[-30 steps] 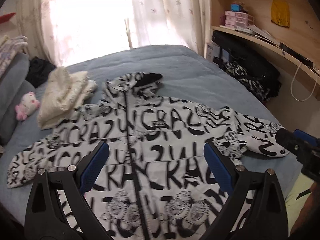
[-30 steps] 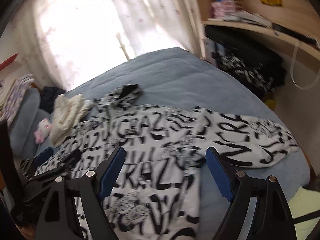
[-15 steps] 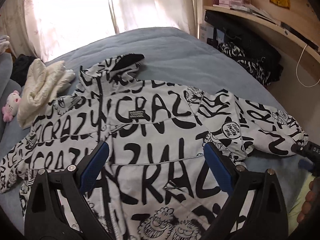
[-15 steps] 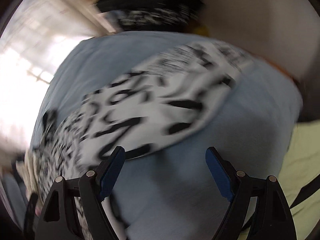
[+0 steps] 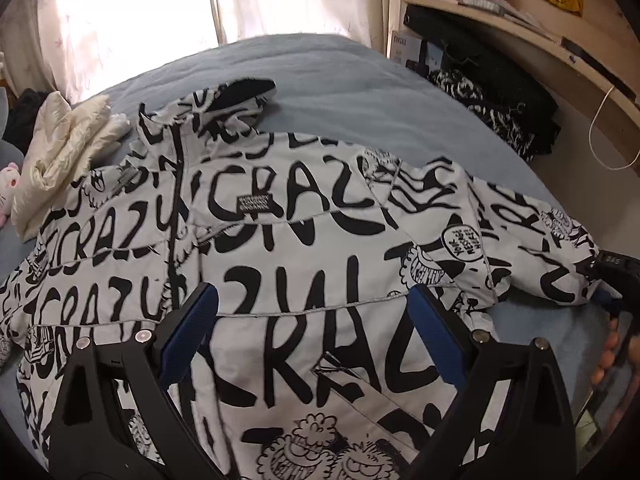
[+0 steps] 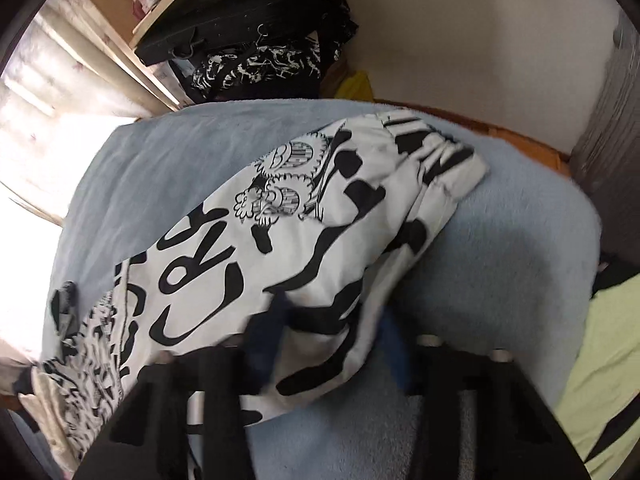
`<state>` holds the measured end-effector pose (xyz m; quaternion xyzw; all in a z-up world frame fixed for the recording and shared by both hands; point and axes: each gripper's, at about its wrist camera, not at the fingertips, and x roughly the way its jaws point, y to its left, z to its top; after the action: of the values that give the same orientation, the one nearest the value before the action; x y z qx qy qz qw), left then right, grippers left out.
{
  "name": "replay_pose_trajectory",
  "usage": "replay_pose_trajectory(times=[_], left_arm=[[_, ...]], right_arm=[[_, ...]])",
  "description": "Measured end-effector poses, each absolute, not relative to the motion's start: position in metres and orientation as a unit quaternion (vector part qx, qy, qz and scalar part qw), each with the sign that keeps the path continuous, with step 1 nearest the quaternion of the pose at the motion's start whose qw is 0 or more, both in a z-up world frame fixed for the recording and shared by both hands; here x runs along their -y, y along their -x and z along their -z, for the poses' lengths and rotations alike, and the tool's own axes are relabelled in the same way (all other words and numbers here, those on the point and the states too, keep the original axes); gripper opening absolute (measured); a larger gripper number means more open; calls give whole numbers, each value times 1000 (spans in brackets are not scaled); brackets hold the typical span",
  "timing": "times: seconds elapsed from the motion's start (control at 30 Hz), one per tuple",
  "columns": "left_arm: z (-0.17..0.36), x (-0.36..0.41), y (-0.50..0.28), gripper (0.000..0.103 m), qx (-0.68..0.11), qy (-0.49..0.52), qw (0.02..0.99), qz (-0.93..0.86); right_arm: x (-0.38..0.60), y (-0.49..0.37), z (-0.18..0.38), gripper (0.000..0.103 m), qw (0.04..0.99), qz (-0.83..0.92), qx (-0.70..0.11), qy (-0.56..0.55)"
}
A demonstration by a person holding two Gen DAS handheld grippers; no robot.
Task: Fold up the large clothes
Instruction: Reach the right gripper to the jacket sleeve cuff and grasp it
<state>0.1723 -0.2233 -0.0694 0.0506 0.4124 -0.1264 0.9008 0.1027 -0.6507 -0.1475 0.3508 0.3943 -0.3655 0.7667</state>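
One printed jacket (image 5: 304, 248) on one blue bed (image 5: 328, 80)
Left gripper (image 5: 316, 332) spread empty; right gripper (image 6: 332, 332) closing around one sleeve (image 6: 320, 240)

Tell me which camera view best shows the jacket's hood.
The left wrist view. There the black-lined hood lies at the top of the printed jacket, spread flat on the blue bed with its zip and collar visible. The right wrist view shows only one sleeve up close; the hood is out of frame.

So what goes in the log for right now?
stage: grabbing sleeve | right gripper: closing on jacket sleeve | left gripper: open over jacket | bed
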Motion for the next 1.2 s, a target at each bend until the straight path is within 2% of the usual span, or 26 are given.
replay_pose_trajectory(times=[0.1, 0.17, 0.2, 0.33, 0.43, 0.5, 0.63, 0.7, 0.77, 0.87, 0.9, 0.93, 1.07, 1.2], left_arm=[[59, 207, -162, 95, -387, -47, 912, 125], [52, 195, -157, 95, -378, -37, 916, 129], [49, 187, -154, 95, -376, -25, 917, 132], [37, 156, -142, 95, -361, 5, 926, 109], [33, 130, -138, 95, -361, -1, 929, 87], [34, 107, -140, 95, -376, 10, 923, 79], [41, 64, -143, 95, -395, 33, 917, 44], [42, 47, -143, 94, -394, 38, 918, 28], [42, 34, -143, 92, -386, 43, 921, 15], [43, 23, -146, 82, -381, 50, 923, 4], [44, 23, -148, 74, -383, 52, 922, 6], [45, 23, -149, 69, -385, 53, 922, 9], [47, 37, -151, 68, -385, 44, 922, 19], [48, 46, -150, 68, -391, 50, 918, 33]], right_arm=[[630, -117, 108, 20, 798, 384, -362, -290], [599, -126, 57, 19, 844, 364, -309, -245], [582, -130, 34, 15, 866, 343, -283, -230], [489, -150, -52, 15, 943, 220, -205, -145], [404, -168, -92, 15, 974, 105, -185, -74], [355, -184, -100, 15, 979, 33, -191, -56], [319, -212, -74, 19, 965, -17, -243, -94], [319, -221, -52, 43, 954, -12, -277, -113], [327, -222, -26, 52, 943, 6, -308, -128], [356, -205, 7, 59, 926, 43, -346, -143], [379, -200, 24, 63, 919, 62, -358, -155], [393, -194, 32, 65, 912, 77, -367, -165], [487, -147, 77, 65, 873, 152, -392, -246], [579, -82, 115, 65, 832, 205, -385, -344]])
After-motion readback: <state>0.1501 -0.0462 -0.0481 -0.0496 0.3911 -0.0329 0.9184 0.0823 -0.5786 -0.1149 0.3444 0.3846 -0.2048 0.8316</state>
